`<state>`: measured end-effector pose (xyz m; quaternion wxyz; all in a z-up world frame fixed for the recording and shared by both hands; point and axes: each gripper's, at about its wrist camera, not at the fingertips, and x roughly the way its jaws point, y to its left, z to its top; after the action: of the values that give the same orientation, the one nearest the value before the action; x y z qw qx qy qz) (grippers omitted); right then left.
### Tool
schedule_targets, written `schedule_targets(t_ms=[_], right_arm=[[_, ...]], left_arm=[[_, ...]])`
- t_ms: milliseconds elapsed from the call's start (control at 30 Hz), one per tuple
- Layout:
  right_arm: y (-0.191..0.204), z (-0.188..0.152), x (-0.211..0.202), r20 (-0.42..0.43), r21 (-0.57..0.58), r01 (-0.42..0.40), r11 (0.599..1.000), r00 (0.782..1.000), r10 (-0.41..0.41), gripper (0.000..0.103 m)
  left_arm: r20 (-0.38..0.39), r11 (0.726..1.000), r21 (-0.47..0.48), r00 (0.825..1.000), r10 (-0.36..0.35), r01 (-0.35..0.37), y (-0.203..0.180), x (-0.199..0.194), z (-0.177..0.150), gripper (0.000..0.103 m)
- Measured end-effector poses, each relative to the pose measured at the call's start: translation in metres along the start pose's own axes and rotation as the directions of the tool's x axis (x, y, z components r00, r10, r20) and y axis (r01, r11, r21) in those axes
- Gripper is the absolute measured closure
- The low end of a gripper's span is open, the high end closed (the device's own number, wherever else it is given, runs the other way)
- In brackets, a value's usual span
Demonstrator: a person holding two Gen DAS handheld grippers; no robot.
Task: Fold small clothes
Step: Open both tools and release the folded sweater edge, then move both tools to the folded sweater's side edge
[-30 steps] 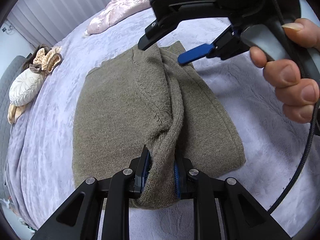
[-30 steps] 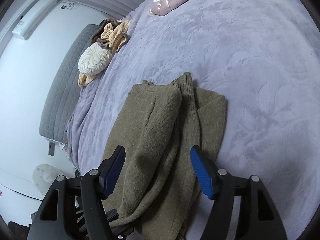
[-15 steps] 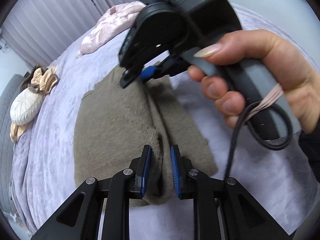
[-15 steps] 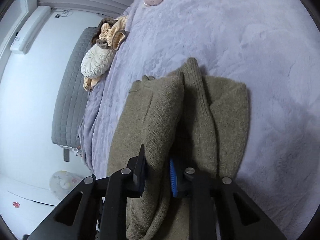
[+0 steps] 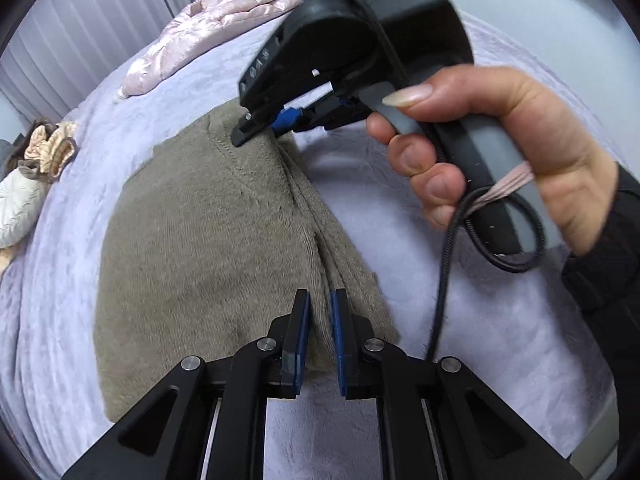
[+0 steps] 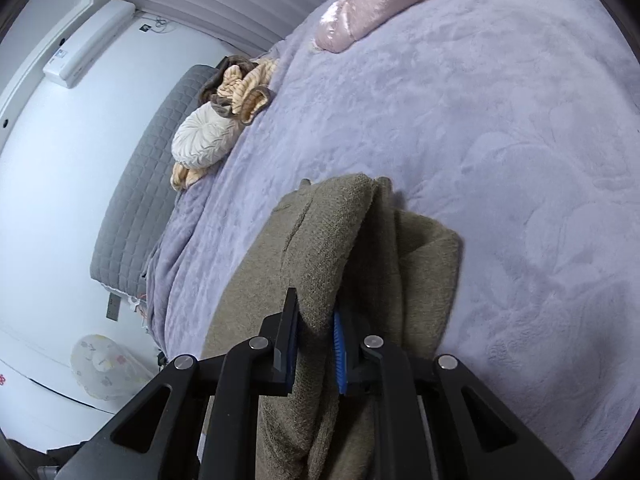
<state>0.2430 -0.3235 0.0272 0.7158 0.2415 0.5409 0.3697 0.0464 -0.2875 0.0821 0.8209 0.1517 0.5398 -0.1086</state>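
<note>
An olive-brown knit sweater point(image 5: 208, 240) lies on the lilac bedspread point(image 5: 460, 340), with a raised fold running along its right side. My left gripper point(image 5: 319, 336) is shut on the near end of that fold. My right gripper point(image 5: 276, 126), held in a hand, is shut on the far end of the fold. In the right wrist view my right gripper point(image 6: 316, 350) pinches the sweater point(image 6: 320, 248), whose layers hang doubled beside it.
A pink quilted jacket point(image 5: 208, 28) lies at the far end of the bed. A cream cushion point(image 6: 206, 138) and a beige striped garment point(image 6: 244, 88) sit by the grey headboard point(image 6: 140, 184). The right gripper's black cable point(image 5: 444, 272) hangs over the bedspread.
My right gripper closed on the far end of the sweater's fold. Both grippers carried the fold over, so the sweater now looks narrower.
</note>
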Motion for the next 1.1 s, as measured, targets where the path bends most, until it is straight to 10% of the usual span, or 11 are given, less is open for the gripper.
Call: schedule_targets(t_ms=[133, 233, 433, 700, 1100], right_arm=[[-0.027, -0.005, 0.008, -0.003, 0.067, -0.004, 0.998, 1.000, 0.004, 0.087], [-0.030, -0.005, 0.009, 0.002, 0.079, -0.008, 0.997, 1.000, 0.007, 0.087], [-0.014, -0.005, -0.005, -0.003, 0.062, 0.037, 0.997, 0.999, -0.036, 0.079], [0.046, -0.073, -0.066, 0.067, -0.026, 0.045, 0.999, 0.997, -0.043, 0.040], [0.065, -0.161, -0.027, -0.017, 0.019, 0.077, 0.997, 0.997, -0.076, 0.039]], left_arm=[[0.006, 0.997, -0.026, 0.997, -0.077, 0.077, 0.019, -0.013, -0.012, 0.087], [0.038, 0.987, -0.107, 0.992, -0.118, 0.121, 0.052, -0.028, -0.023, 0.001], [0.143, 0.946, -0.229, 0.969, -0.199, 0.228, 0.113, -0.056, -0.048, 0.000], [0.118, 0.932, -0.345, 0.990, -0.075, 0.112, 0.172, -0.039, -0.081, 0.000], [0.047, 0.930, -0.362, 0.998, -0.047, 0.061, 0.175, -0.005, -0.094, 0.000]])
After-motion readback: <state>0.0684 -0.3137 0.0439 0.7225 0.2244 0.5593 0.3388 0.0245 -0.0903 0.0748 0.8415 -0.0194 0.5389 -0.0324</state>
